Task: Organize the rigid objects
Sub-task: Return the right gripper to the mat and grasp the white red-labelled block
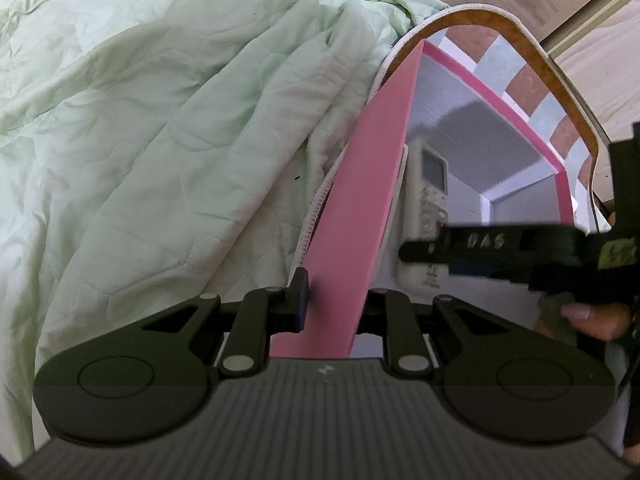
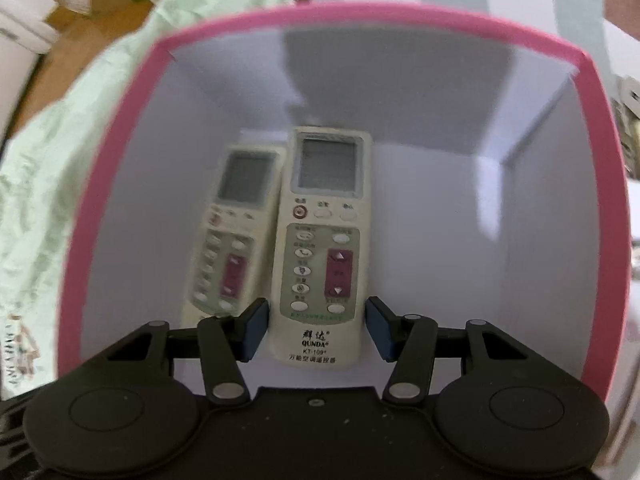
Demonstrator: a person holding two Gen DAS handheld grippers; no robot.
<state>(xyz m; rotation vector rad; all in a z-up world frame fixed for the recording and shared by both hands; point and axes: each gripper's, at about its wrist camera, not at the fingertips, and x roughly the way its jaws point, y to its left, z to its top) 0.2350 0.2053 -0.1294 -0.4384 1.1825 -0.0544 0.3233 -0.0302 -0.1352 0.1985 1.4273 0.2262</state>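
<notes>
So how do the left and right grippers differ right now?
The left gripper is shut on a wall of the pink box; the right gripper is open, its fingers either side of the remote. The left sits at the box's rim; the right hangs over its opening. Both point steeply down.

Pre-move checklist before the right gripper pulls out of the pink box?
1. Left gripper shut on the pink box wall, steadying it: ok.
2. Remote inside the box, against the glossy white wall that mirrors it: ok.
3. Right gripper let go of the remote: pads stand off both sides with gaps showing: ok.
4. Remote settled and will not tip when the gripper lifts: cannot tell, its lower end is hidden behind the gripper body.
5. Exit path over the pink rim free: ok, nothing else in the box.
6. Box seated flat on the patterned mat beside the green quilt: cannot tell.
</notes>
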